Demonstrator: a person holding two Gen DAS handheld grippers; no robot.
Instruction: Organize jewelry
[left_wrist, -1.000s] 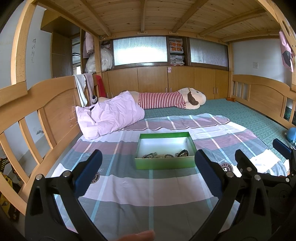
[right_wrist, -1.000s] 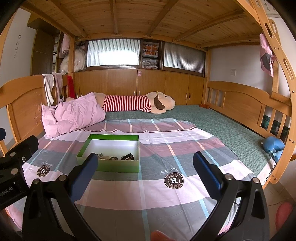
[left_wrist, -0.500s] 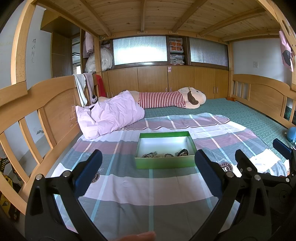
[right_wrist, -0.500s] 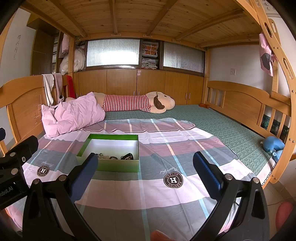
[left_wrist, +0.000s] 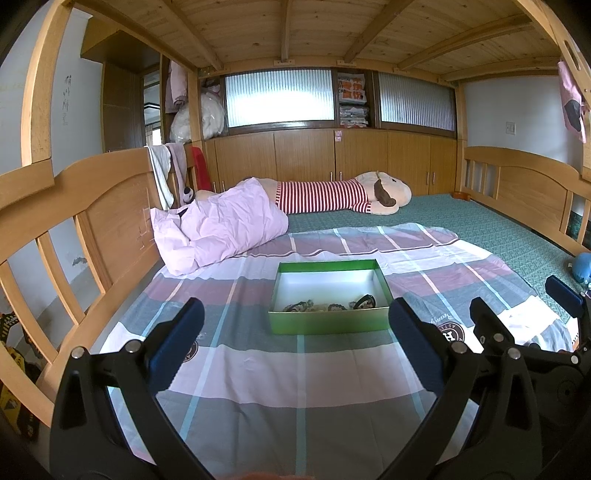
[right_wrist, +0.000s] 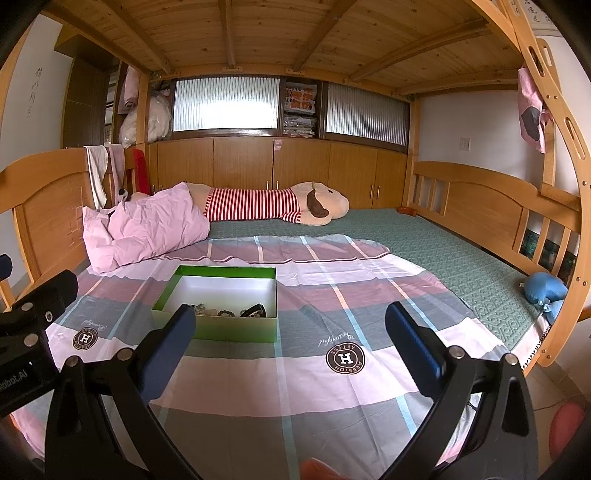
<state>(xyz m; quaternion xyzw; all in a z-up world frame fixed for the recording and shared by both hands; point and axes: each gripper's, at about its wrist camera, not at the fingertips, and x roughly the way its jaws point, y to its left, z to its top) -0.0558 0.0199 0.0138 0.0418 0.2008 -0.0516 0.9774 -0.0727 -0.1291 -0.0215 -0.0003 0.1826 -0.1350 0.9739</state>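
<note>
A shallow green box (left_wrist: 328, 322) (right_wrist: 236, 330) with a white inside lies on the checked bedsheet (left_wrist: 295, 373) (right_wrist: 280, 380). Several pieces of jewelry (left_wrist: 321, 306) (right_wrist: 225, 313), beaded bracelets and a dark band, lie bunched along its near wall. My left gripper (left_wrist: 295, 325) hangs open above the sheet, just short of the box, with nothing between its blue-padded fingers. To its right my right gripper (right_wrist: 291, 325) is open too and holds nothing; the box sits ahead and to its left. The right gripper's blue tip (left_wrist: 563, 299) shows in the left wrist view.
A crumpled pink pillow (left_wrist: 218, 225) (right_wrist: 144, 229) lies behind the box at the left. A long striped plush toy (left_wrist: 332, 195) (right_wrist: 266, 206) rests at the far end. Wooden rails (left_wrist: 74, 229) (right_wrist: 491, 210) enclose the bed. A blue soft toy (right_wrist: 546, 291) sits at the right edge.
Both views have crept slightly forward and downward toward the box. The grippers stay open and the jewelry has not moved.
</note>
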